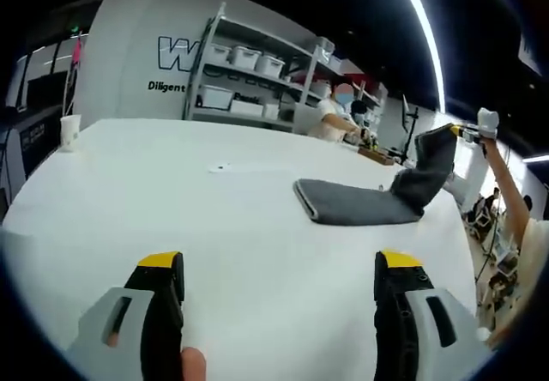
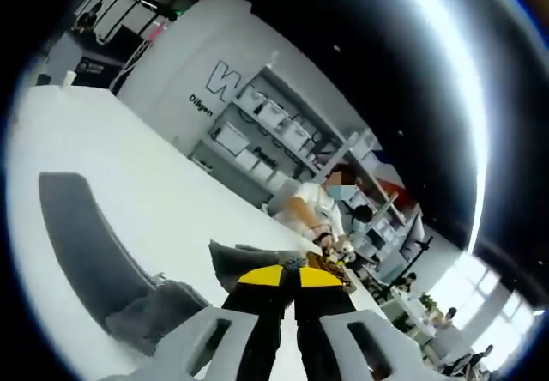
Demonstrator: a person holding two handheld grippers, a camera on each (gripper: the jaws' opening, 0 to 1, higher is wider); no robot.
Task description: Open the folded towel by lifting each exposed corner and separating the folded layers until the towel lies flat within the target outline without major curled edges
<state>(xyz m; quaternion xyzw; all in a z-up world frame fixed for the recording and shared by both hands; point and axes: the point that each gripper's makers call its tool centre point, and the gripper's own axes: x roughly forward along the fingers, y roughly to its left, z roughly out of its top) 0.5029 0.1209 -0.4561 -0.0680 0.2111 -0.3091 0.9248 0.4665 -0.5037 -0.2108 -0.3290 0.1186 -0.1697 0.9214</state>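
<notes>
Left gripper view gives me the wide picture: my left gripper [image 1: 279, 282] hangs low over the near part of the white table [image 1: 129, 192] with its jaws spread wide and nothing between them, which I read as waiting its turn. The dark grey towel [image 1: 360, 199] lies folded at the far right of the table, and its right end is drawn up off the surface by my right gripper [image 1: 467, 130], high at the right. In the right gripper view that gripper [image 2: 289, 275] has its yellow-tipped jaws pressed together on a bunched corner of the towel [image 2: 86, 235], held up so the top layer peels away from the one beneath while the rest trails down to the table on the left. I cannot make out any target outline on the table. A paper cup [image 1: 69, 130] stands at the far left edge, well apart from the work.
</notes>
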